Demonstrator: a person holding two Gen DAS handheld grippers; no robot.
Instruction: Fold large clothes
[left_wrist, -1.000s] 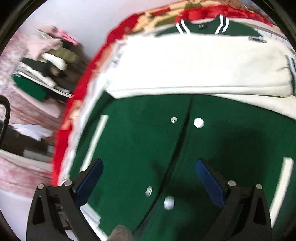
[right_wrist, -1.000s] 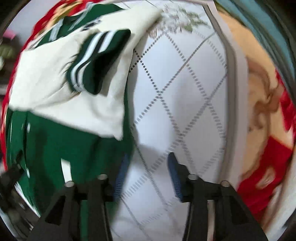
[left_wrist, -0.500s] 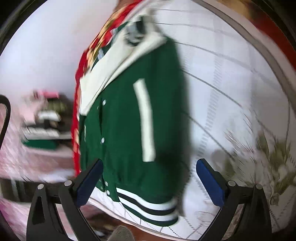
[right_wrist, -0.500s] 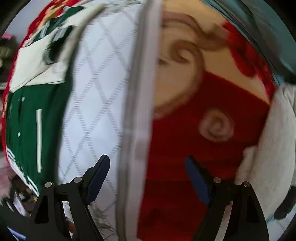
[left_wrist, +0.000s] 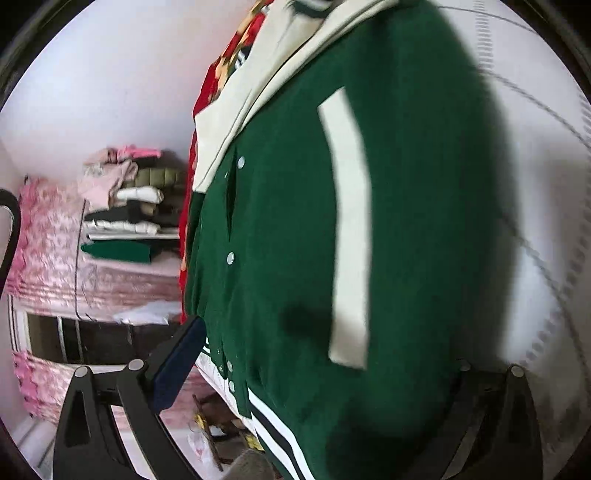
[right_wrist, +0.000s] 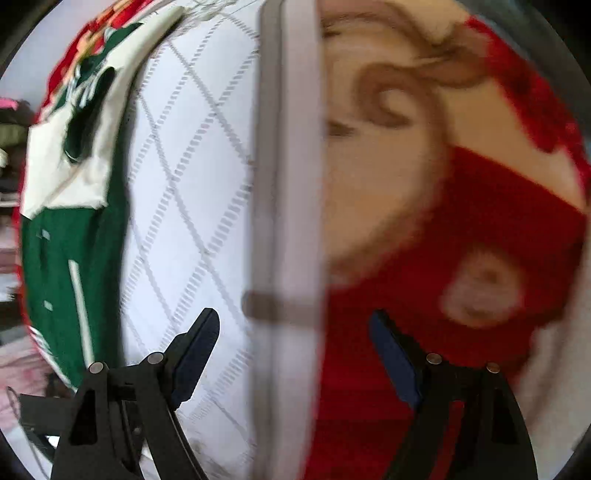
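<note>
Green varsity jacket (left_wrist: 295, 240) with cream sleeves lies on the white quilted bed cover (right_wrist: 192, 206), at nine o'clock from the spread right hand-held gripper (right_wrist: 295, 354), under the spread left hand-held gripper (left_wrist: 325, 373).

White wall (left_wrist: 110, 92) behind shelf (left_wrist: 140, 236) of folded clothes.

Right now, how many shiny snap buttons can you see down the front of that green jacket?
5 on the green jacket in the left view: one near the cream sleeve, one mid-front, three close together by the striped hem. Blur and folds may hide more.
</note>
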